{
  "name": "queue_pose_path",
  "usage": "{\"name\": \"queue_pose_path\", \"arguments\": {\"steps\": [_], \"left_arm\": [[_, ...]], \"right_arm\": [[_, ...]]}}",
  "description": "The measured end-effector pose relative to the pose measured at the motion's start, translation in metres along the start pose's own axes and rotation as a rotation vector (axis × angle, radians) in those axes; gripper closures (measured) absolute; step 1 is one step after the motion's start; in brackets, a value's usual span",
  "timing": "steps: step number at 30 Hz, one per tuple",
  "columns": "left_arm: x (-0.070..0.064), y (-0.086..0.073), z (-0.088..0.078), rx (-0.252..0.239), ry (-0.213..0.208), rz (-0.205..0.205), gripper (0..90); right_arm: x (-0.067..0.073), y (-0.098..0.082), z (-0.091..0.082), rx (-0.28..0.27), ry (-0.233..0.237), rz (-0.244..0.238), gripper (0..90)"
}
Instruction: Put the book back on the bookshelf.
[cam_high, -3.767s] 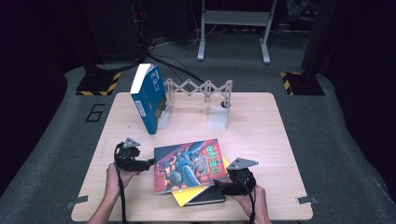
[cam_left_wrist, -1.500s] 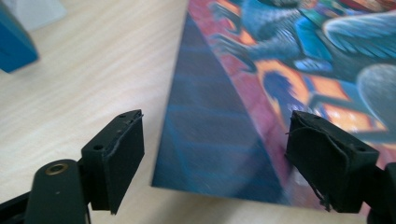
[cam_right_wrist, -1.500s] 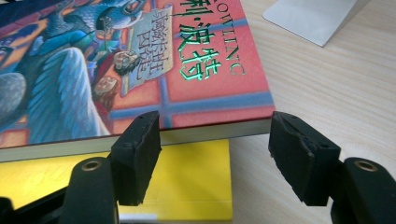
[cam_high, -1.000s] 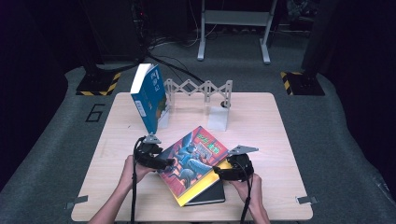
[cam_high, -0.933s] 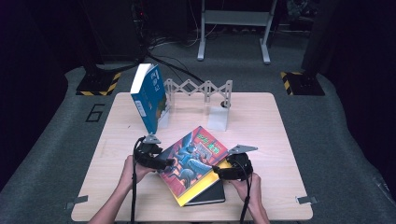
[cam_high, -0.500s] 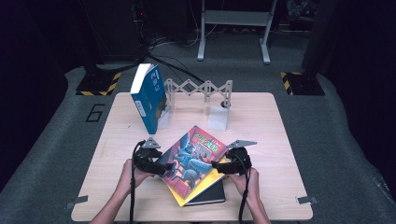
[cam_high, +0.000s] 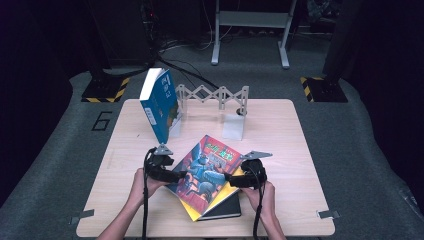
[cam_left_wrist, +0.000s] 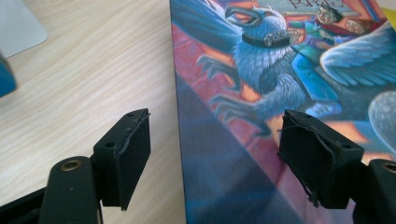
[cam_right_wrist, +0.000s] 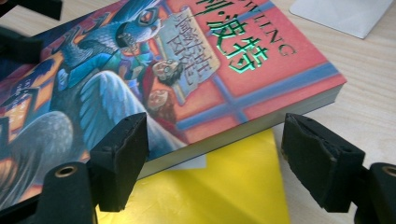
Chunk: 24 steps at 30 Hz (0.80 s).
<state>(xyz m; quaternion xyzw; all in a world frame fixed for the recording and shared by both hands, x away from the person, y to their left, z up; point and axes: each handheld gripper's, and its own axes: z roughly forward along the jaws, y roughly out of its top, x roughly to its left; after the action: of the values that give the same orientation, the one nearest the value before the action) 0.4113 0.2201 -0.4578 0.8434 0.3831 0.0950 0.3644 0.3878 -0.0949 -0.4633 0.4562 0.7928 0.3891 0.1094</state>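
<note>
The left gripper has its jaws standing wide apart, straddling the left edge of the illustrated book: one jaw over bare wood, the other over the cover, neither pressing on it. The right gripper is likewise spread, and its jaws have just been opening; the book's page edge and a corner of the cover lie between them, with no pad bearing on it. Beneath that edge lies a yellow book, and in the high view a black book lies under both, all three stacked near the front middle of the tabletop, the illustrated book turned askew on top. In the high view the left gripper and right gripper flank that book at its two sides, each held by a hand. Farther back, a blue book leans against the left end of a grey expanding book rack, whose right end plate stands on the tabletop.
</note>
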Motion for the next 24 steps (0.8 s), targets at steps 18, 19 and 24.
{"name": "queue_pose_path", "arguments": {"steps": [18, 19, 24], "left_arm": [[-0.015, -0.001, -0.003, 0.001, -0.001, 0.047, 35.2], [-0.016, -0.001, -0.004, 0.001, 0.003, 0.058, 35.2], [-0.022, -0.003, -0.006, 0.006, -0.009, 0.069, 35.0]], "right_arm": [[-0.005, 0.011, 0.011, 0.003, -0.006, 0.009, 27.0], [-0.006, 0.012, 0.012, 0.003, -0.005, 0.002, 27.3], [-0.012, 0.02, 0.016, 0.012, -0.003, -0.007, 28.7]]}}
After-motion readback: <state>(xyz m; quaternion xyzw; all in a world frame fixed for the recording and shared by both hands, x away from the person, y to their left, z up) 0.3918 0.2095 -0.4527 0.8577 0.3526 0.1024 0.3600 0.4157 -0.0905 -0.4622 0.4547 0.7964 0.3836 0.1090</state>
